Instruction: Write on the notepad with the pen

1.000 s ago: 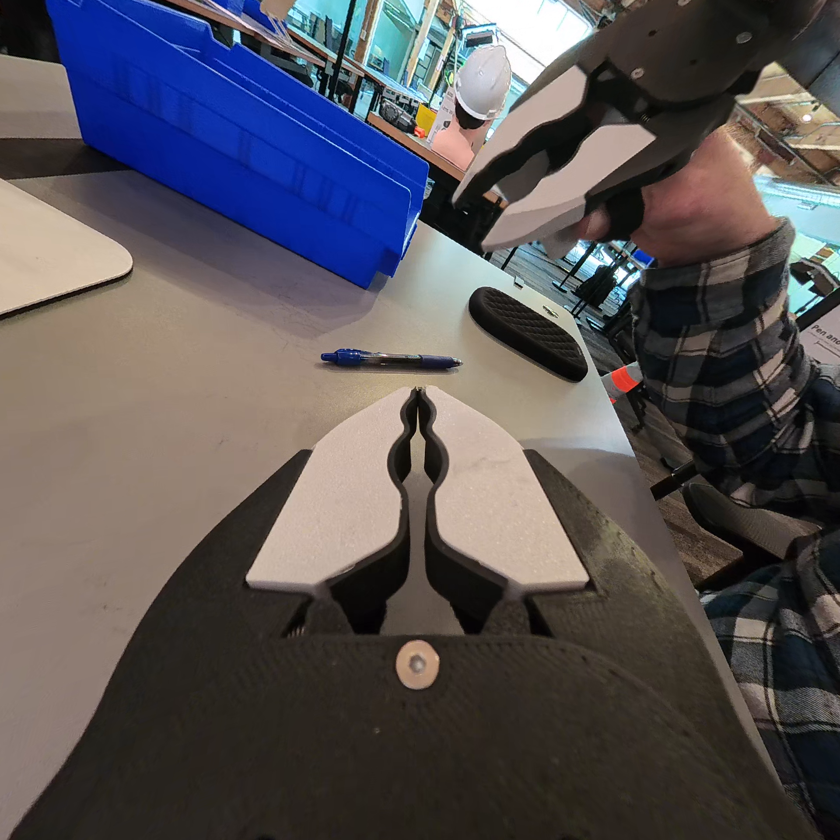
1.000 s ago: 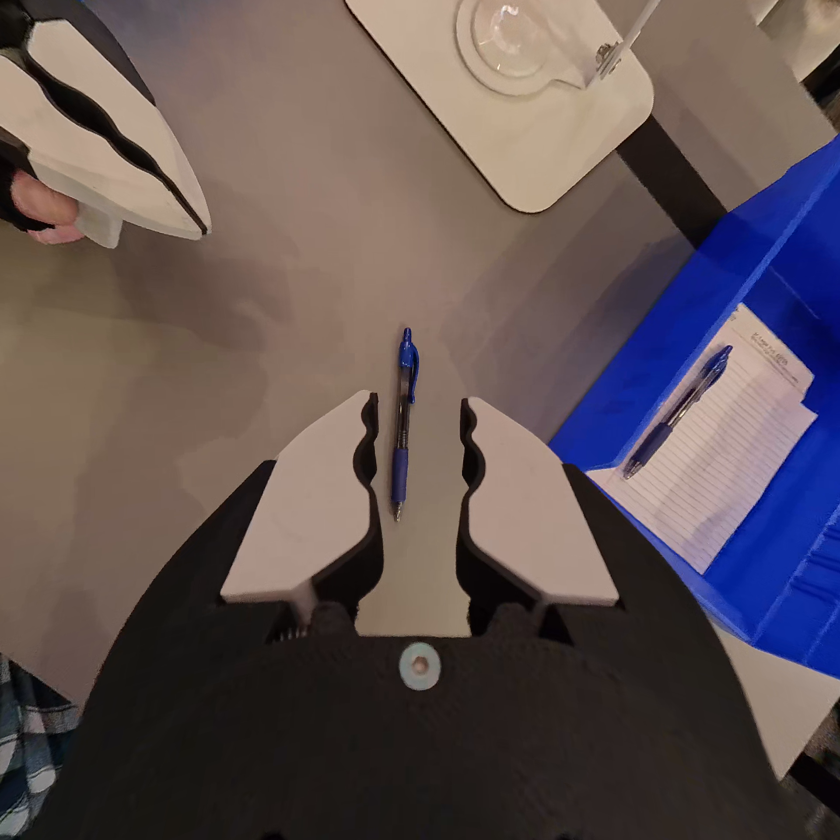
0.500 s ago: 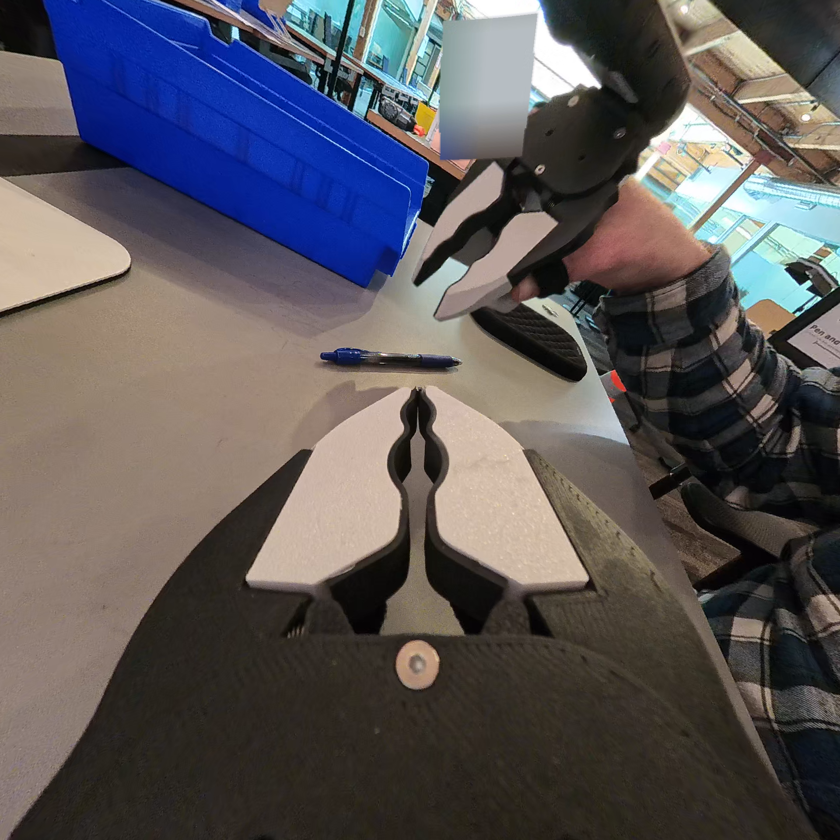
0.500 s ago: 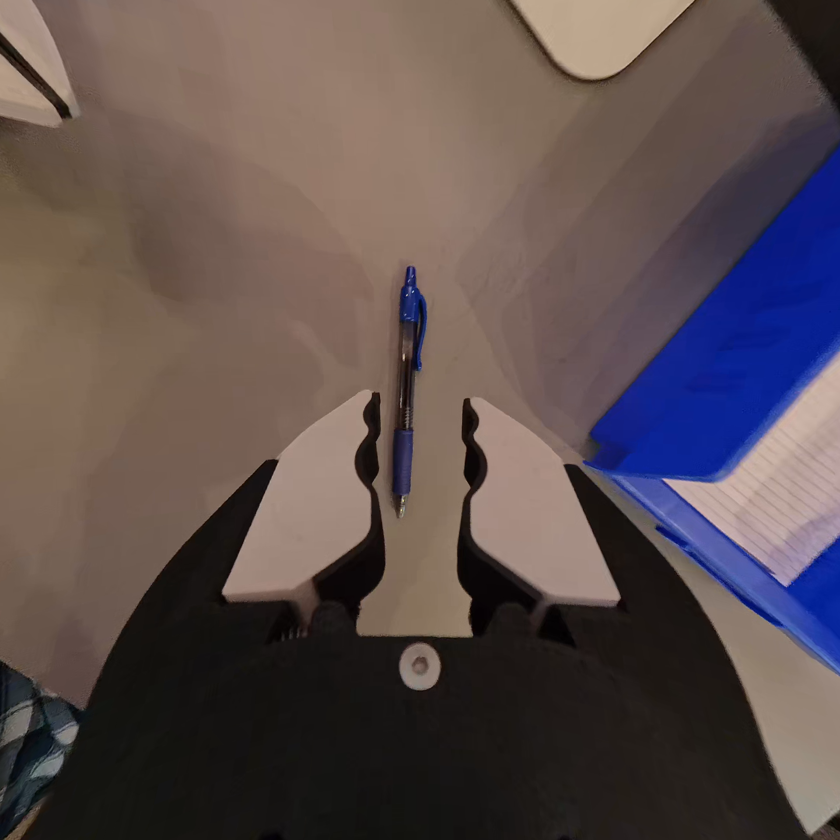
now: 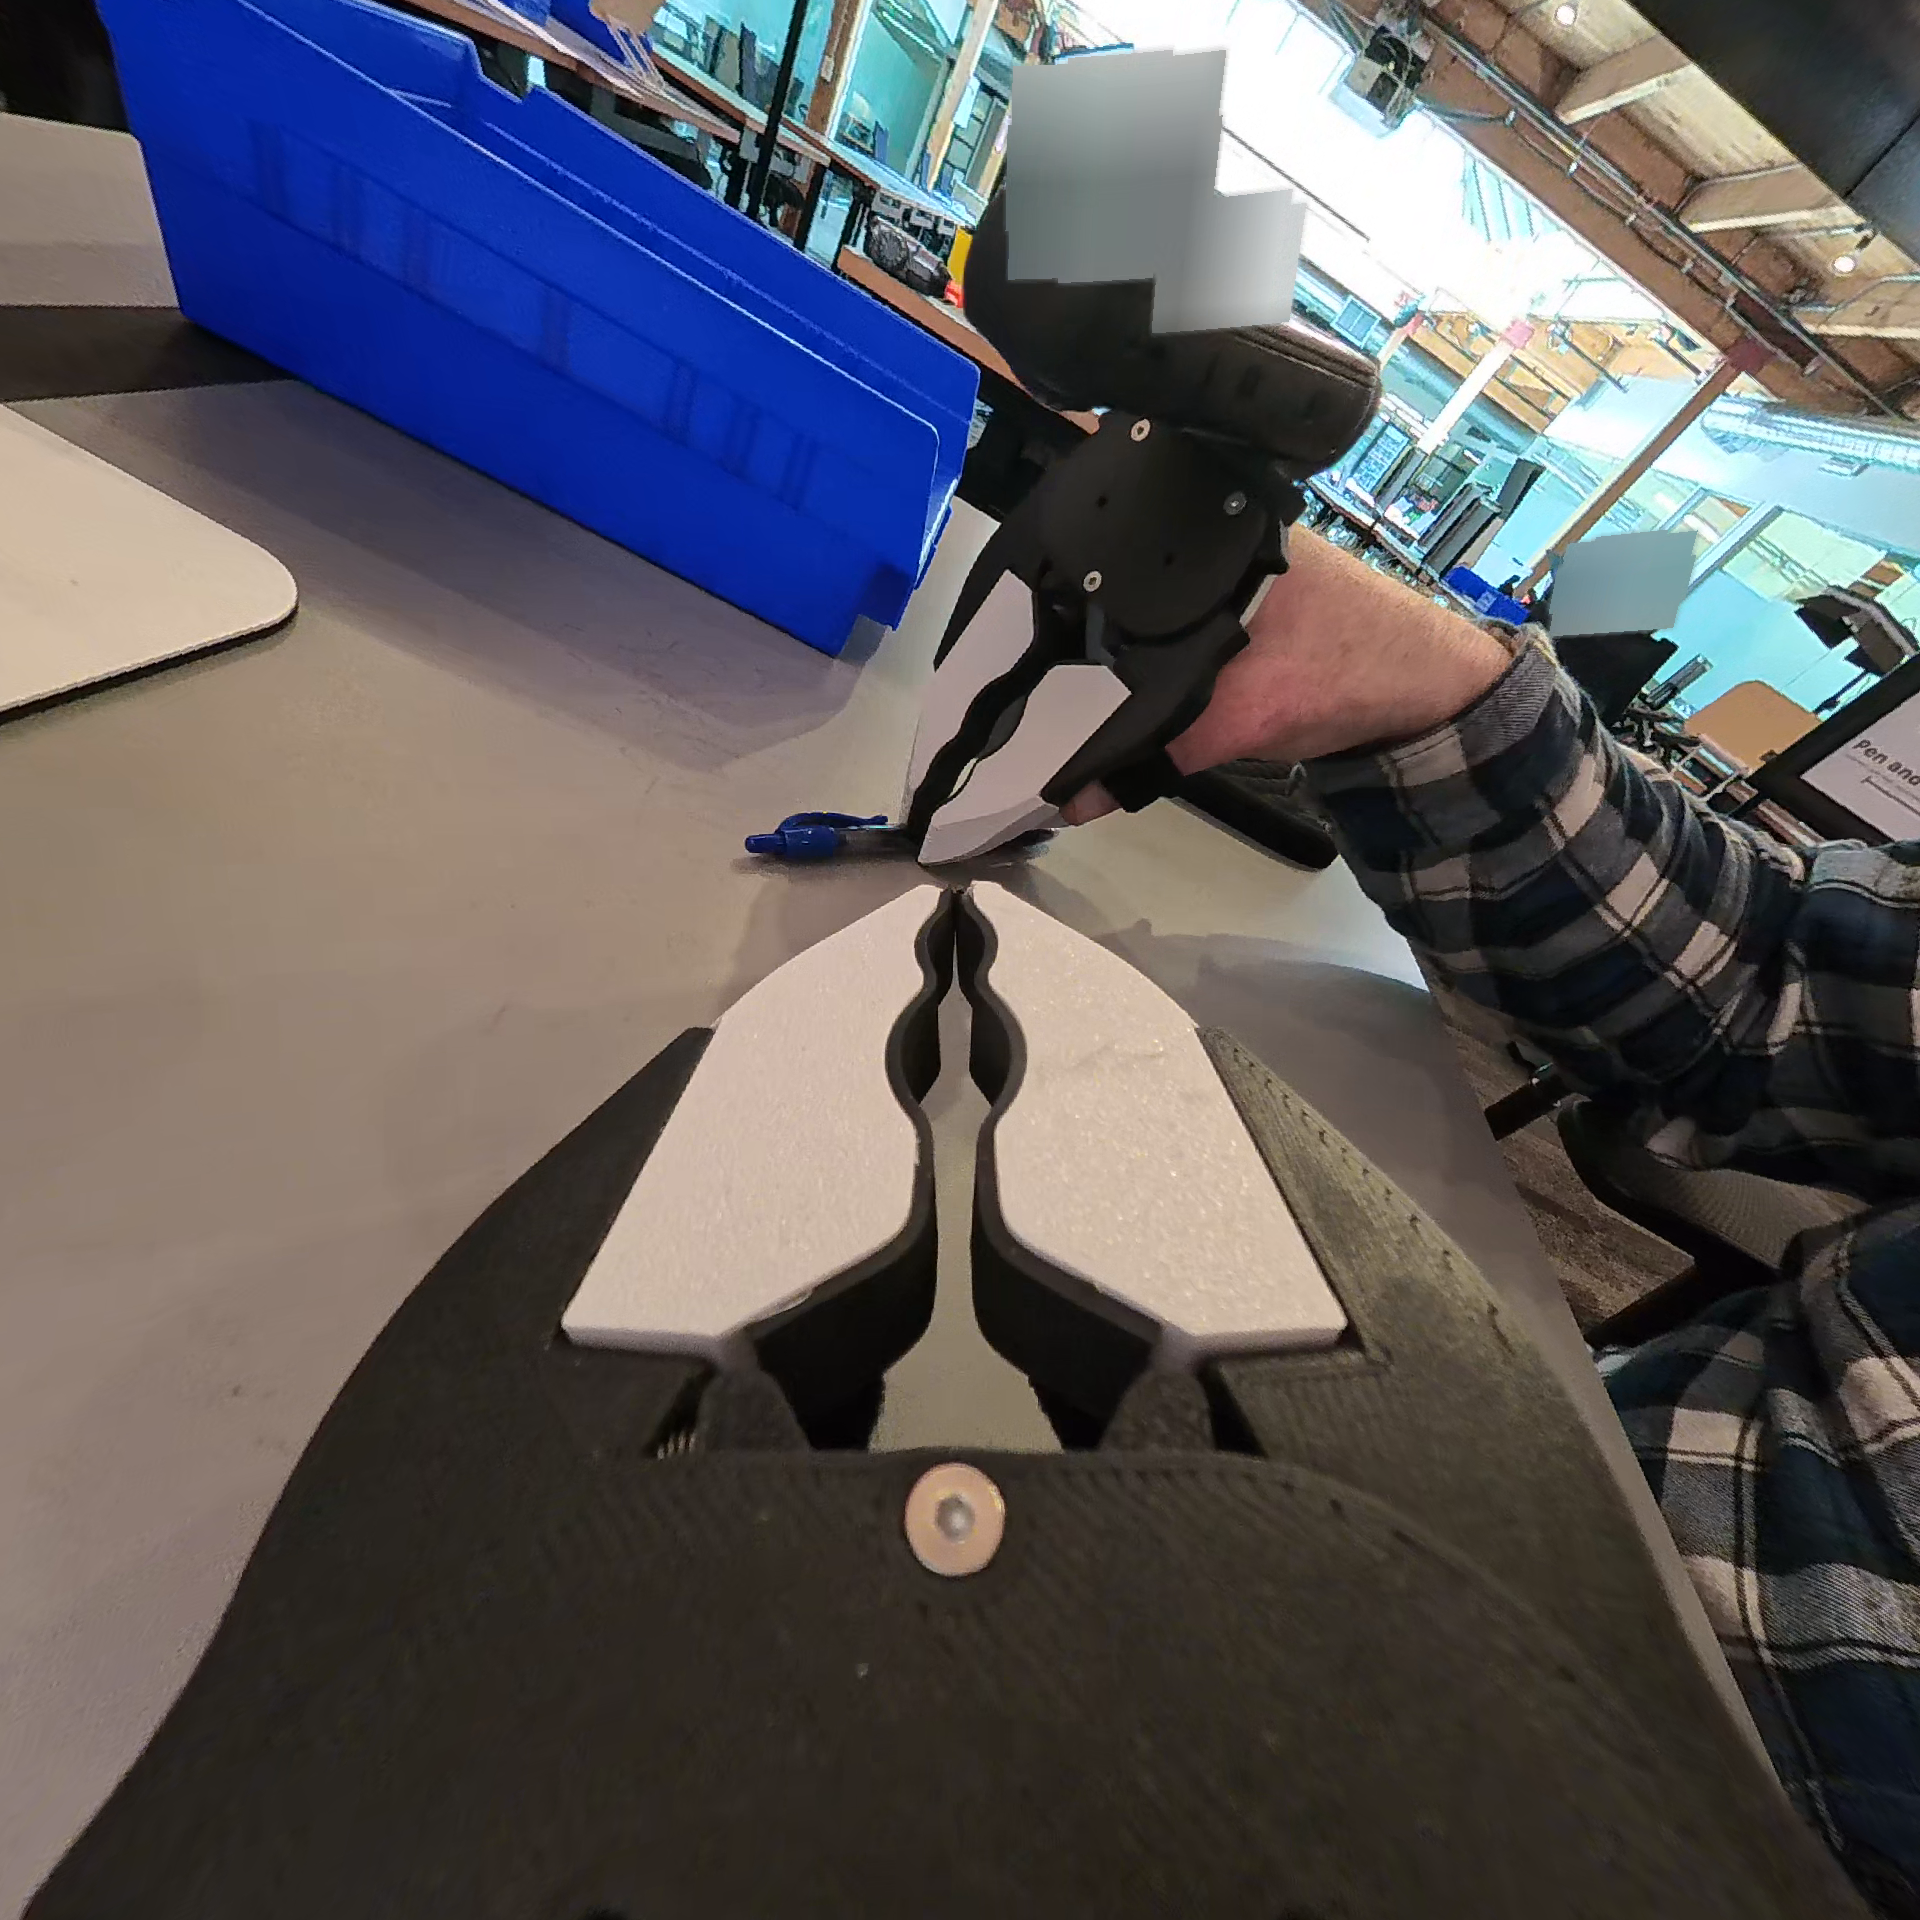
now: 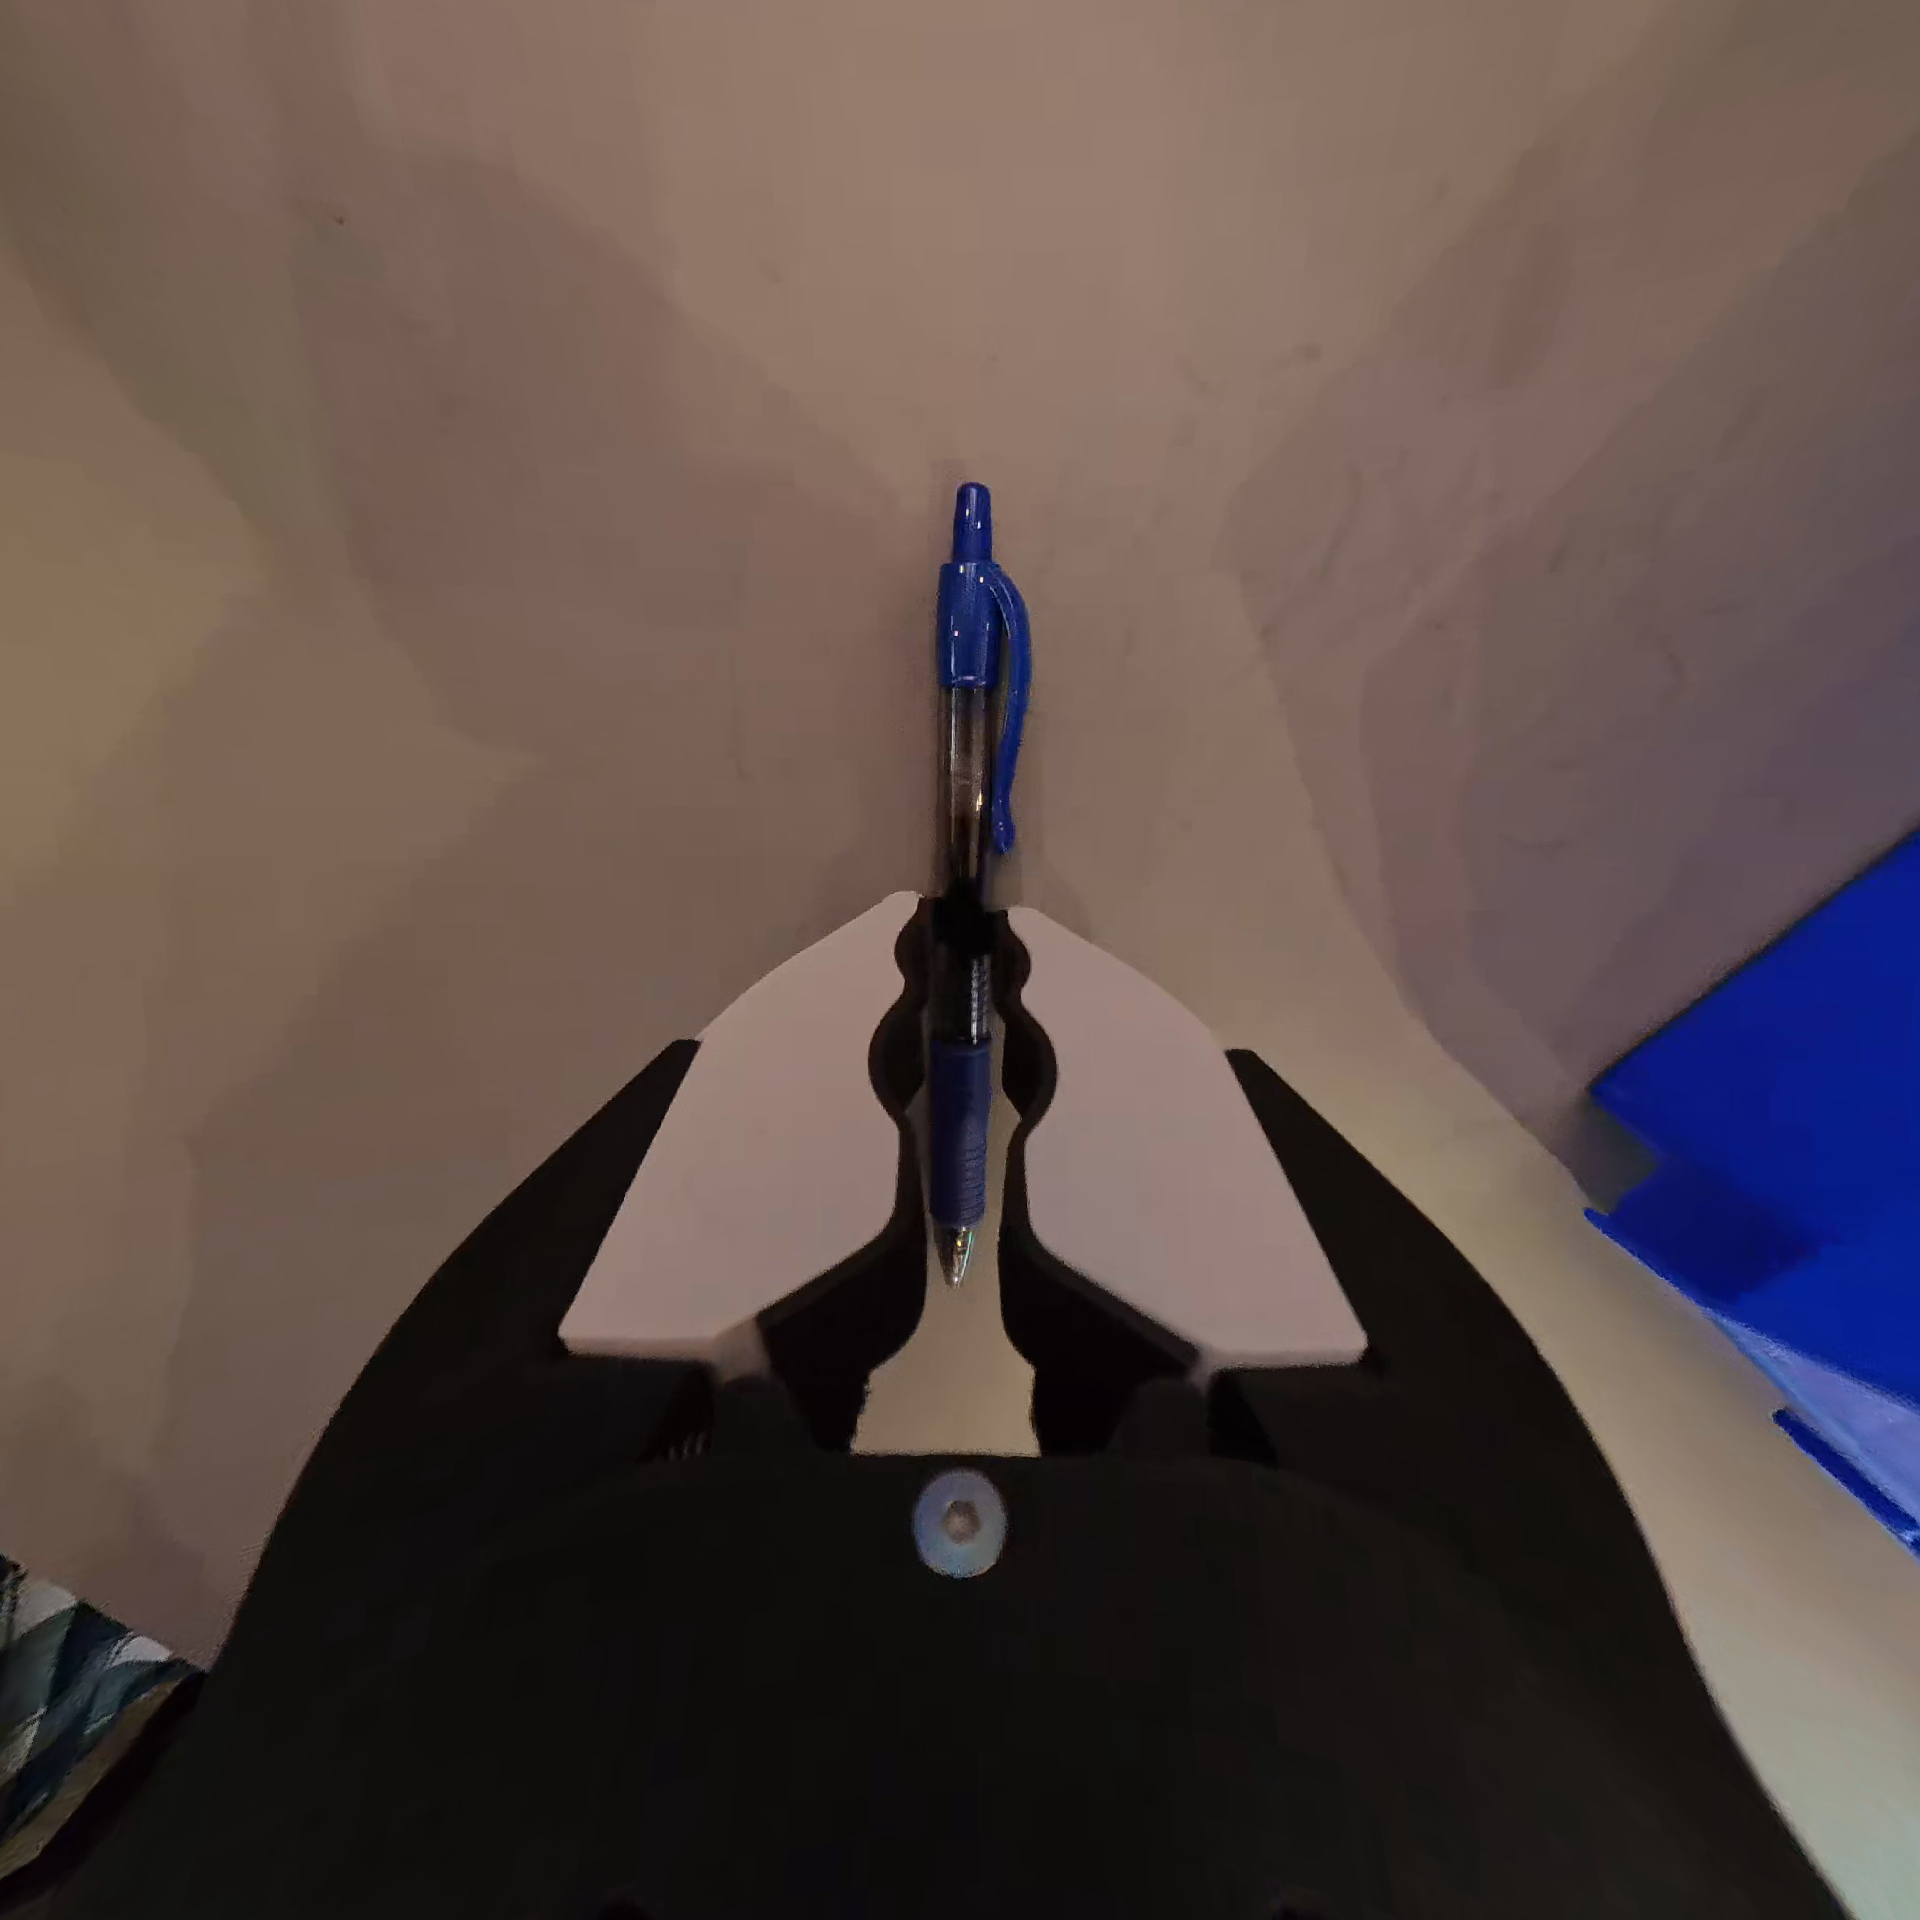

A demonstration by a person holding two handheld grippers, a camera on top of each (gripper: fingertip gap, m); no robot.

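Nearby, blue bin [image 5: 582, 343] beside right hand-held gripper [image 6: 961, 914] clamping pen [image 6: 971, 748].

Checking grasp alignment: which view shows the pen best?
Right wrist view: the pen runs full length, tip to clicker, between the right claw fingers. Left wrist view shows only its clip end beside that claw.

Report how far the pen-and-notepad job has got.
Done: the right tool has reached the blue pen on the grey table and shut around its barrel.

In hand: the grasp itself. The pen looks level with the table, not yet lifted.

Left: lifting it, getting to the notepad, which is out of view now, and writing. The left tool is shut and empty, near the blue bin.
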